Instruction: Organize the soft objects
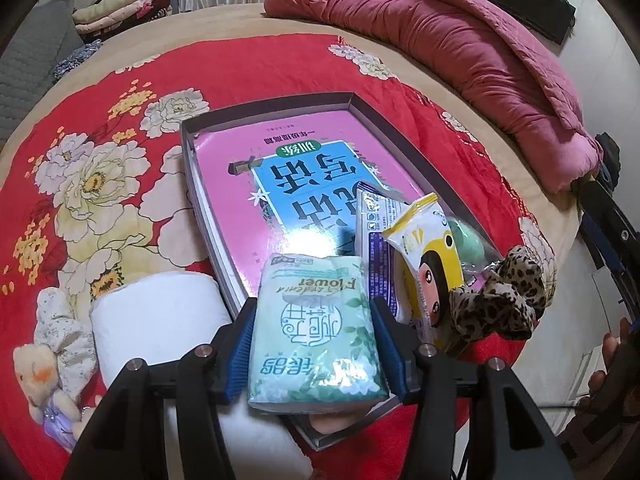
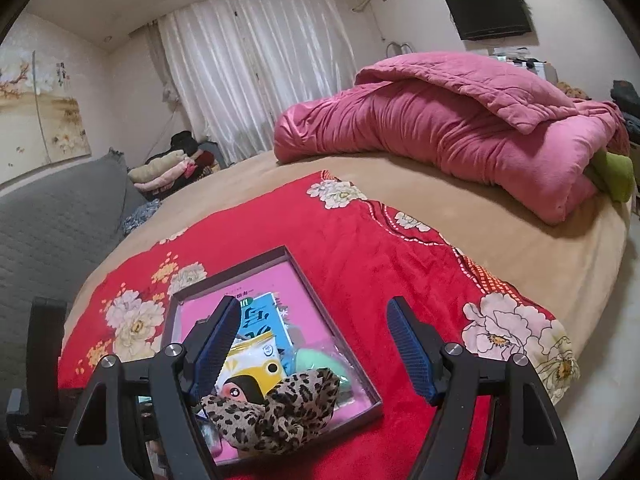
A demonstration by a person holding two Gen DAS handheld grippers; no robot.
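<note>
While one tissue pack (image 1: 316, 332) sits clamped, two tools (image 1: 316, 354) (image 2: 320, 350) show.

tray (image 1: 192, 168) far half open, near end crowded by scrunchie (image 1: 500, 300)

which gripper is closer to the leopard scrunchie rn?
Right. The right gripper hangs open just above the leopard scrunchie; the left gripper is off to its side, shut on the tissue pack.
</note>
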